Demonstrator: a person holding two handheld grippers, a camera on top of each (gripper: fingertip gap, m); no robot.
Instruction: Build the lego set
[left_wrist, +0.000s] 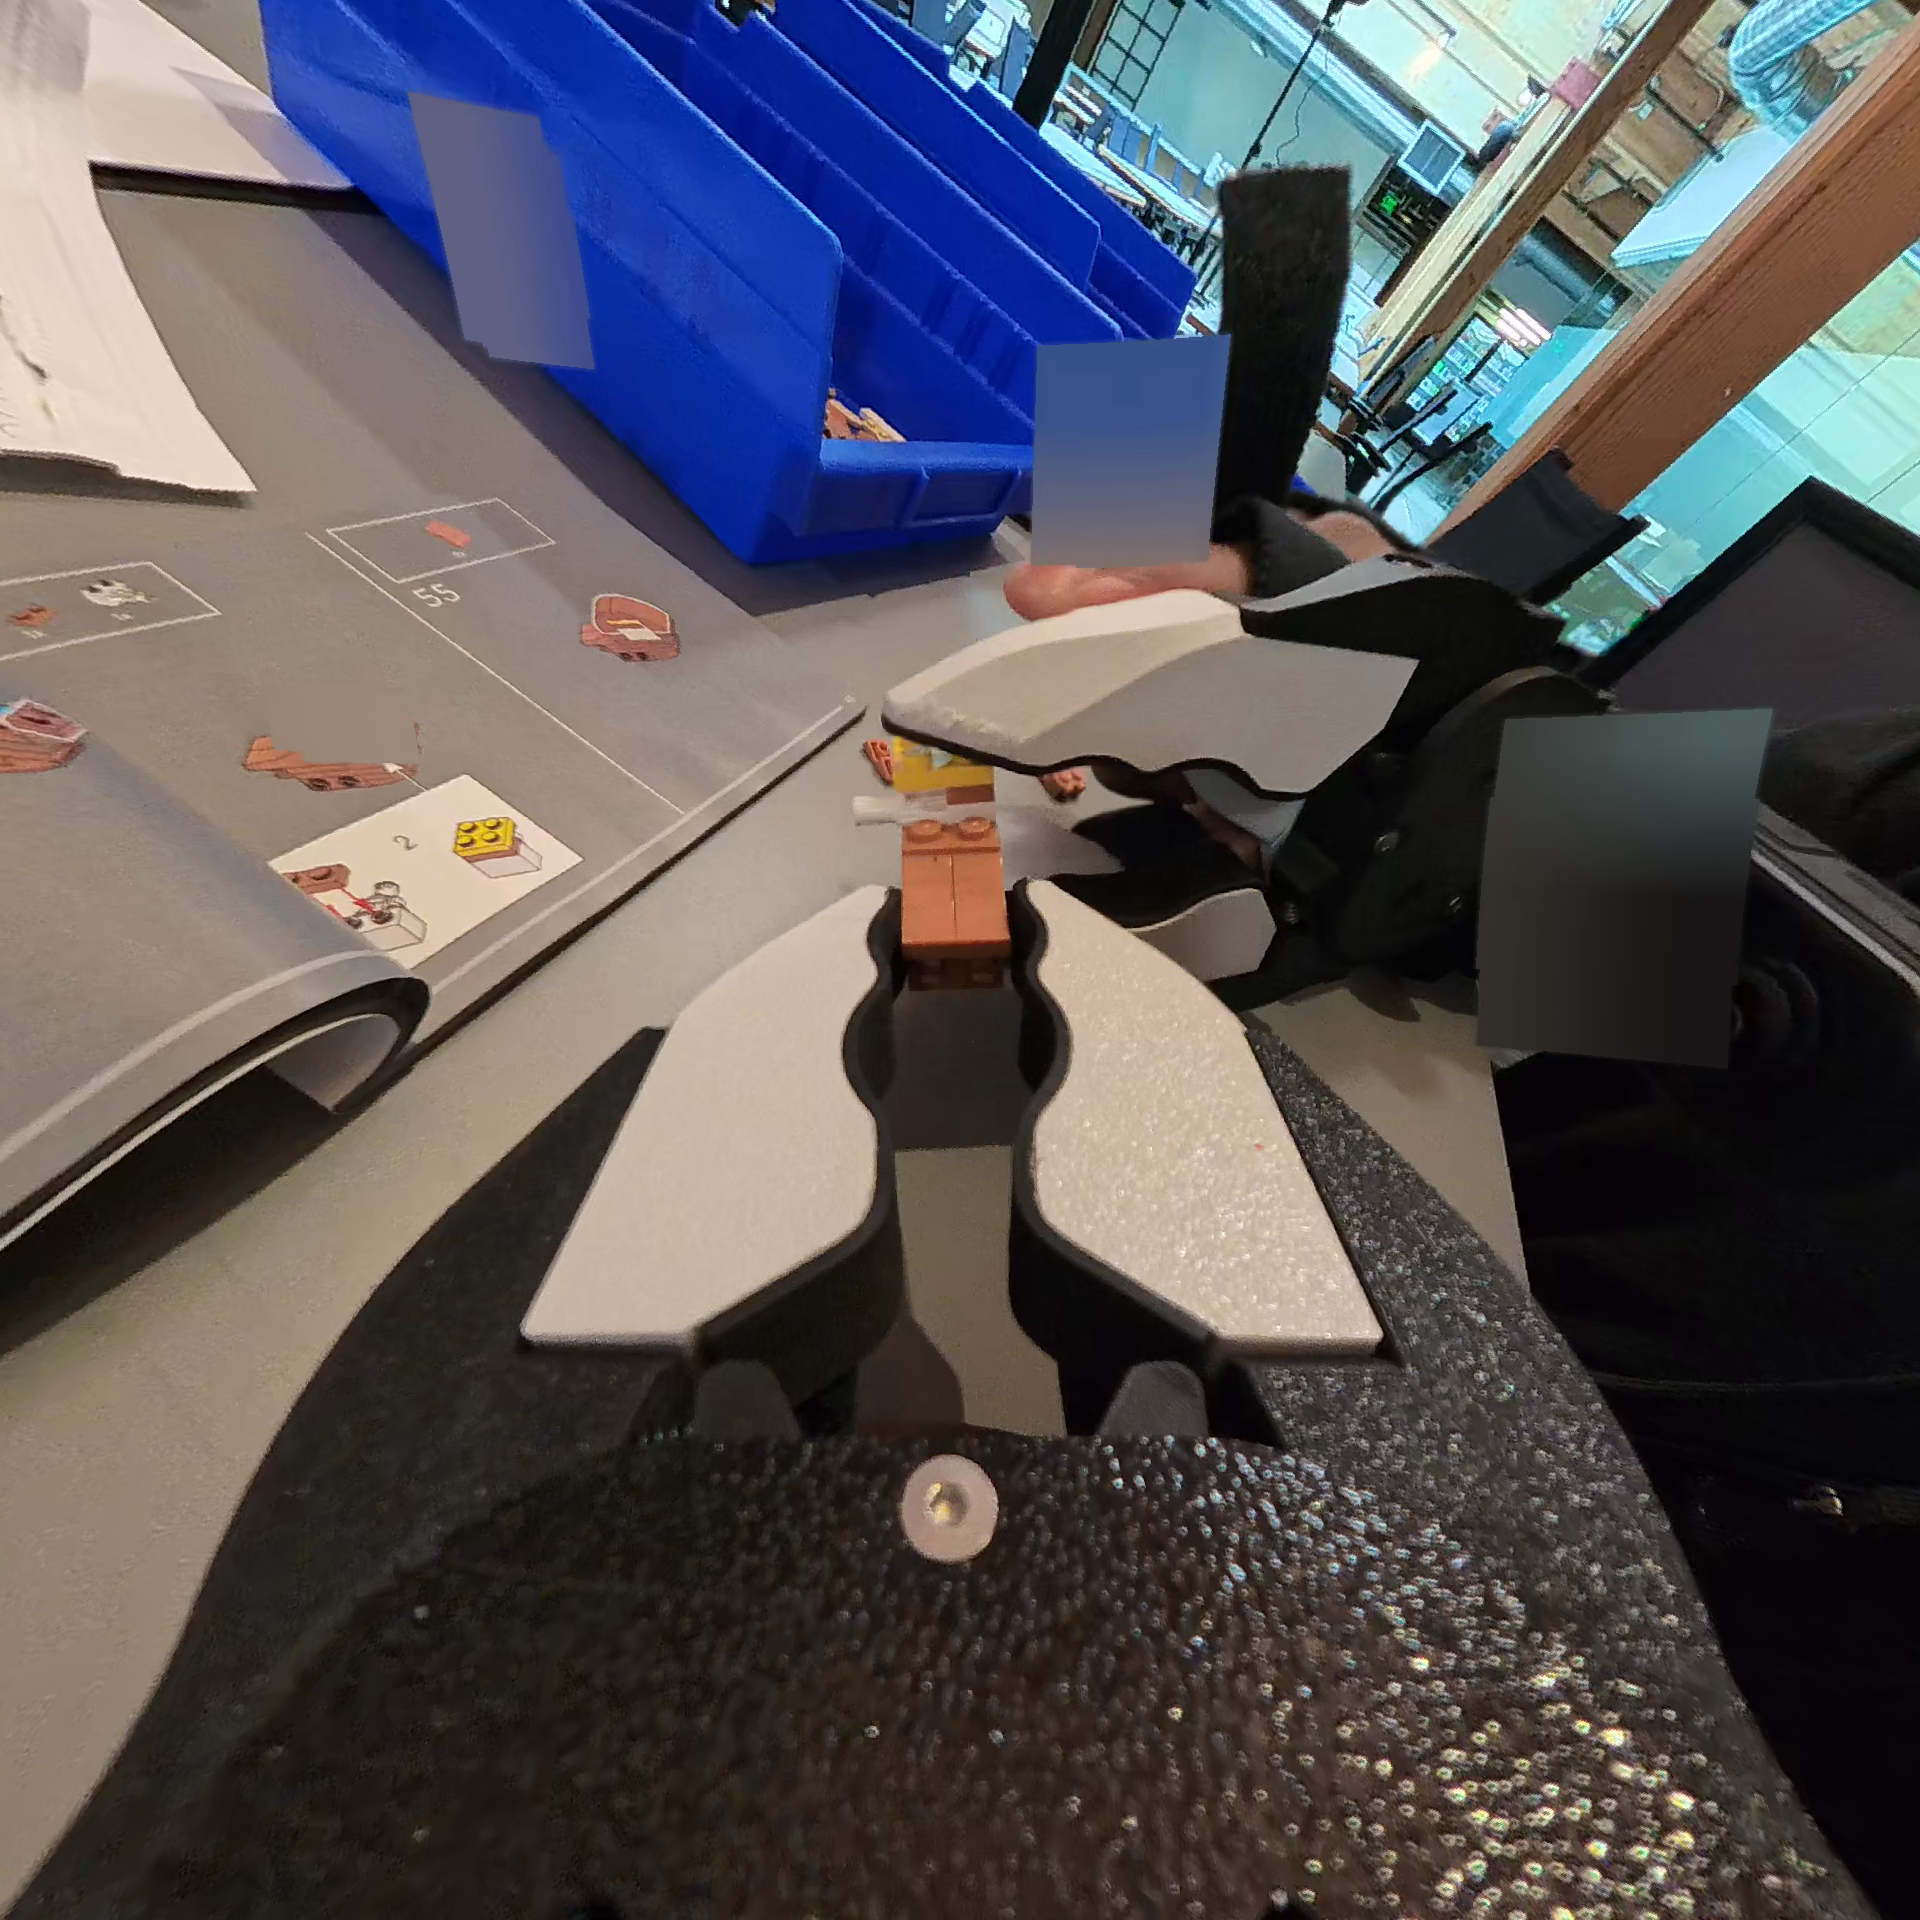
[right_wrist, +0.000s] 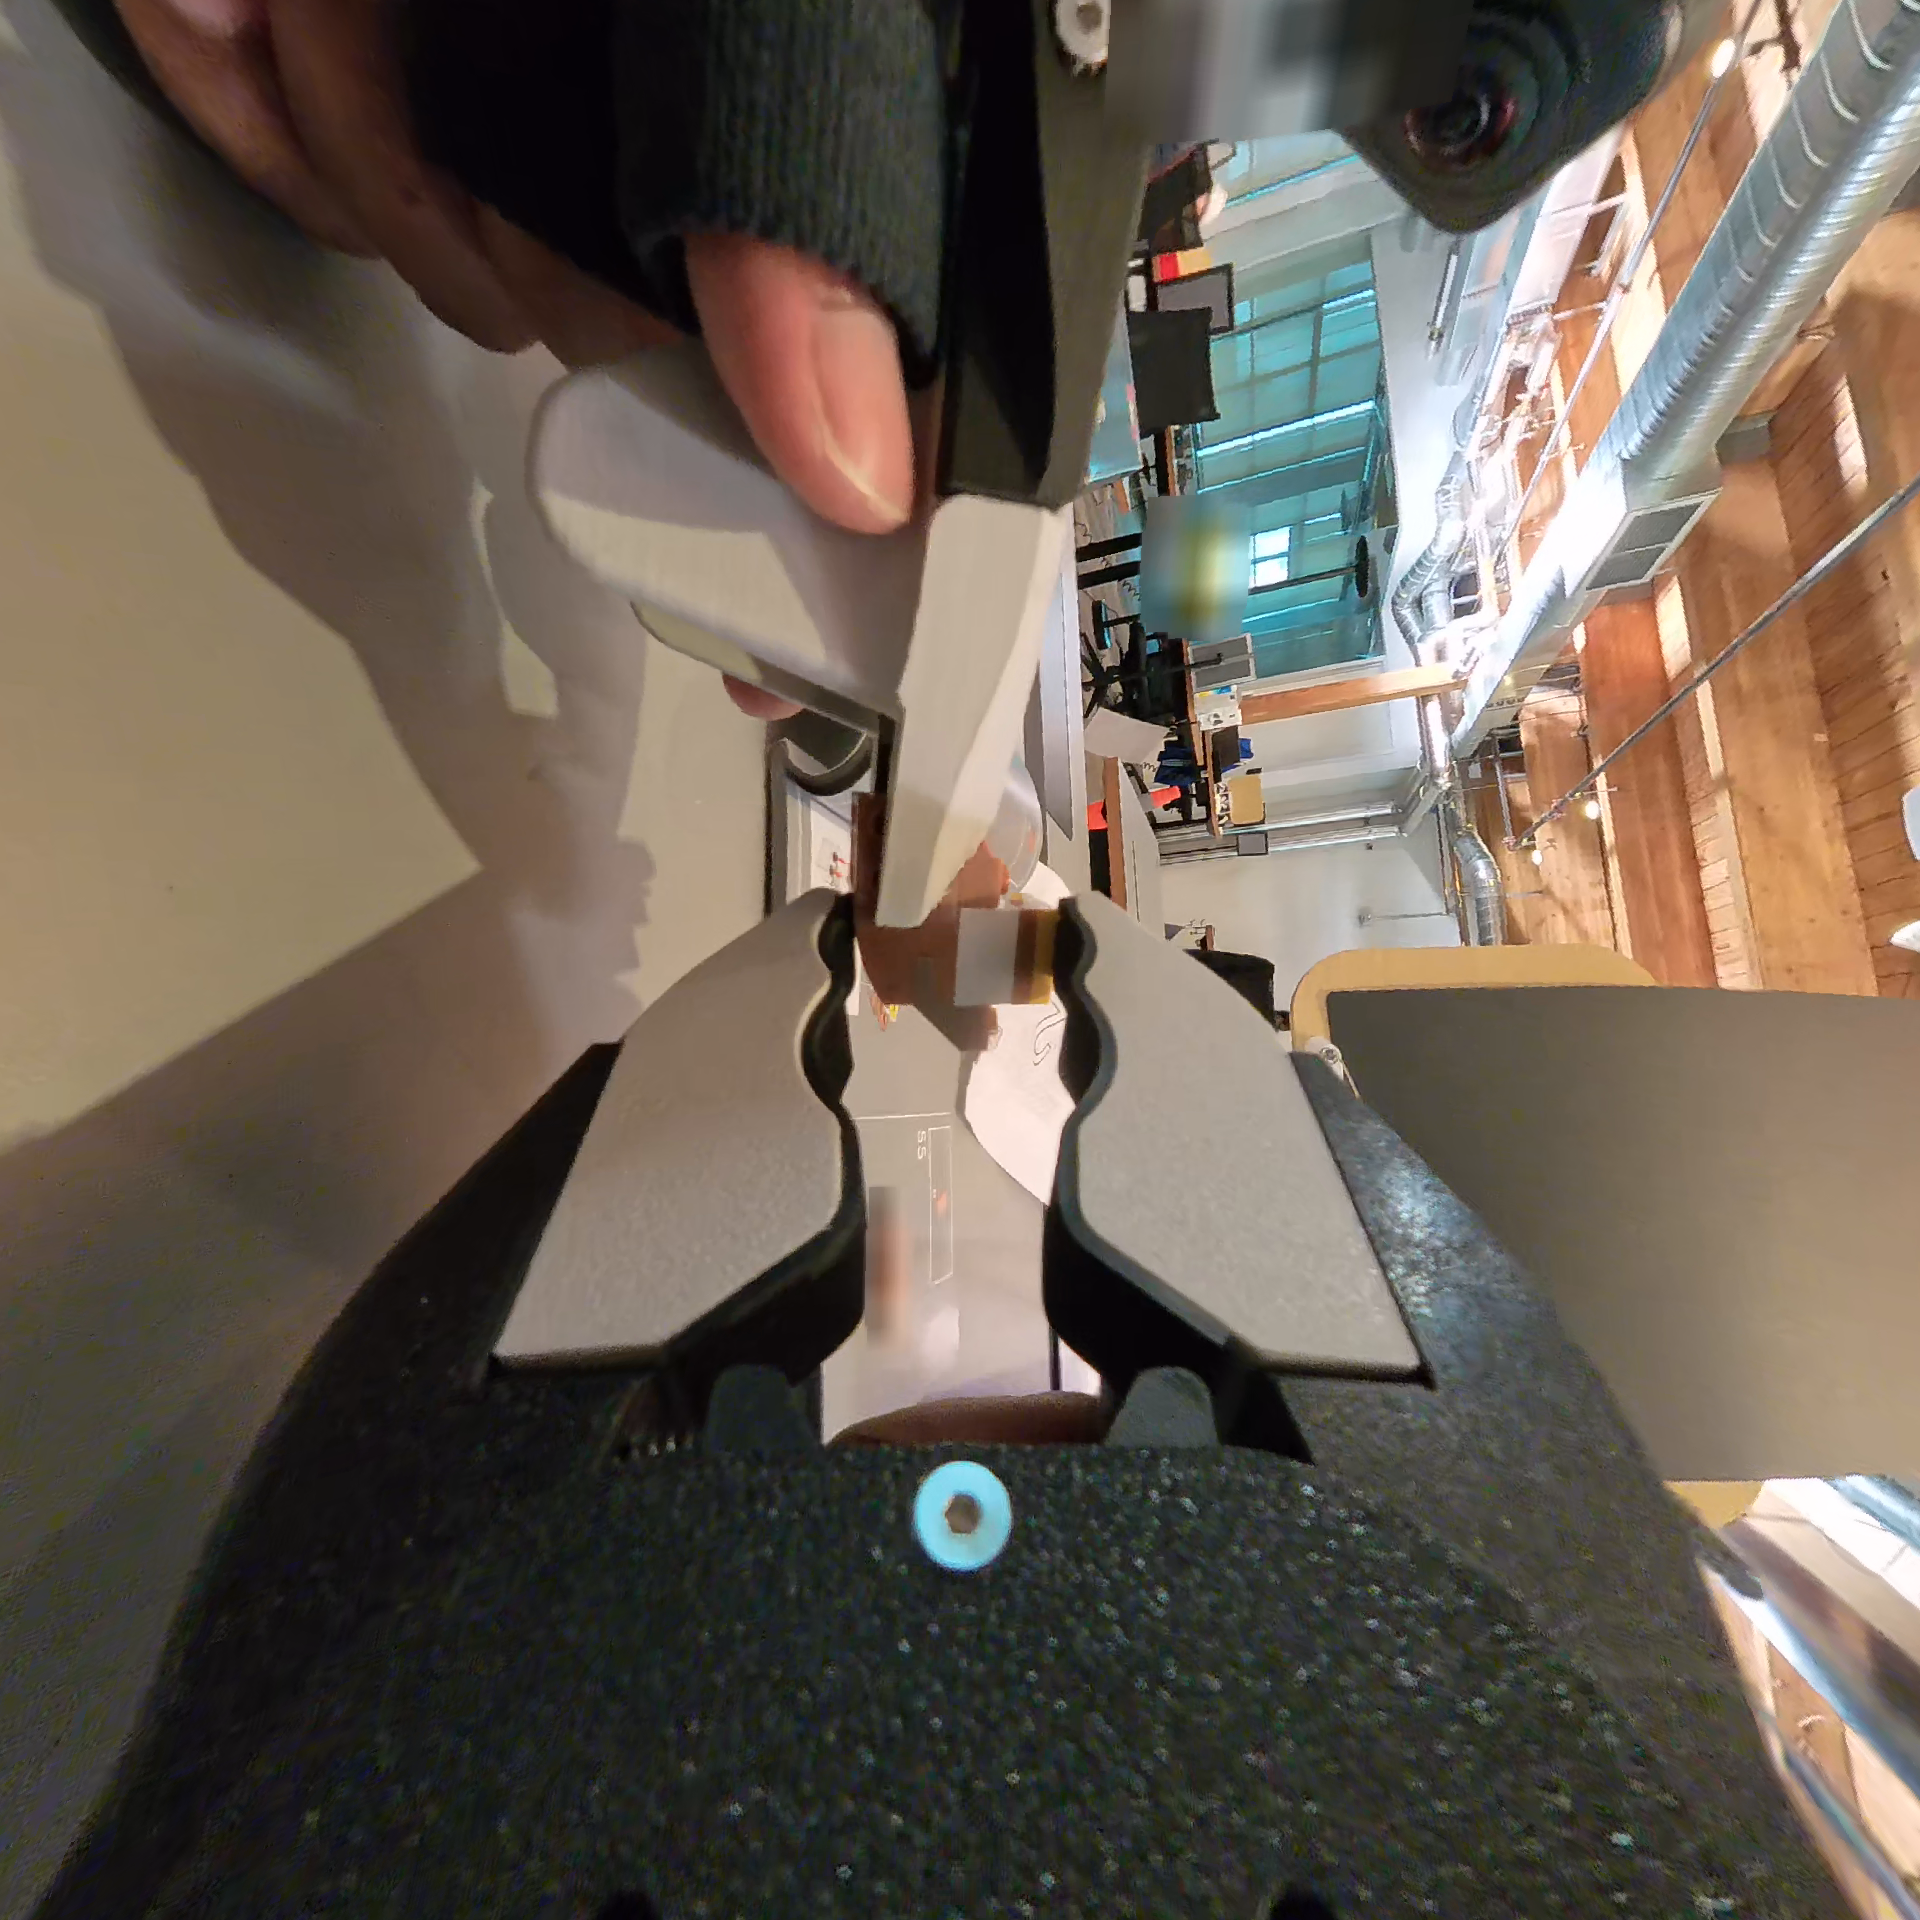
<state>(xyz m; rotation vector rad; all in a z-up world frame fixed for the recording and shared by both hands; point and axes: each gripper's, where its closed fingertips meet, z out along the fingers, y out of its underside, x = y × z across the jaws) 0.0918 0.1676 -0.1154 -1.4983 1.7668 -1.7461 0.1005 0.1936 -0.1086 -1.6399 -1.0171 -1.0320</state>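
Above grey table (left_wrist: 644, 956), between your two claws: small brick build (left_wrist: 954, 894), brown bottom, white and yellow layers on top. Your left claw (left_wrist: 954, 935) clenched on brown end, both pads pressing its sides. Your right claw (right_wrist: 956, 961) grips same build end to end, one pad on brown end, other on yellow end. Open instruction booklet (left_wrist: 312, 675) just left of it, blue bins (left_wrist: 727, 312) behind, few loose brown bits (left_wrist: 1060, 784) on table beyond.
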